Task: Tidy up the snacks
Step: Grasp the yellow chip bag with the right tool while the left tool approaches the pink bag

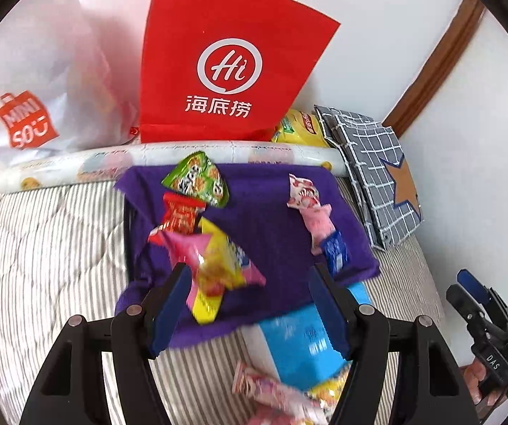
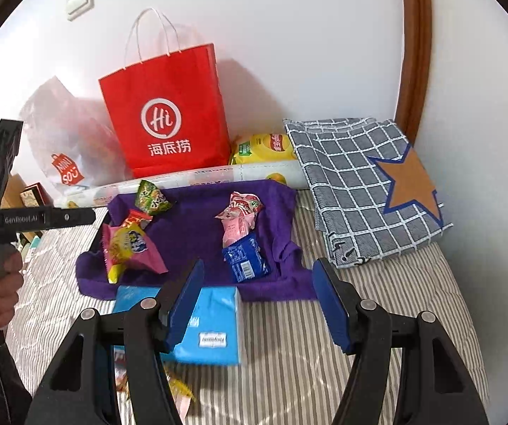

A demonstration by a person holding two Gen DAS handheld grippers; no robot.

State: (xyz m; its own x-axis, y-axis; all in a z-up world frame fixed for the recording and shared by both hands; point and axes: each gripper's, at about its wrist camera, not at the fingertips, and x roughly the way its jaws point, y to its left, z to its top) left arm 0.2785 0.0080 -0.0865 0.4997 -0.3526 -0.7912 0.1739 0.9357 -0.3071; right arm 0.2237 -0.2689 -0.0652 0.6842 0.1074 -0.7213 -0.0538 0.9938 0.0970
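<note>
Snacks sorted in two groups on purple cloth [image 2: 197, 233] spread mid-bed [image 2: 289, 336]. Cloth's left side: green packet [image 2: 152, 198], red packet [image 2: 134, 220], pink-yellow packet [image 2: 137, 248], overlapping. Right side: pink-white packet [image 2: 239, 209], pink bar [image 2: 234, 230], blue packet [image 2: 246, 260], in a touching line. Blue tissue pack [image 2: 215, 329] on bed against cloth's near edge. Red paper bag [image 2: 169, 113] upright at bed's far edge by wall. Left hand-held gripper [image 1: 250, 304] jaws apart, empty. Right hand-held gripper [image 2: 257, 301] jaws apart, empty, above bed.

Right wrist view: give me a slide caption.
Open right gripper above a striped bed, snack packets sorted on a purple towel, red paper bag behind.
</note>
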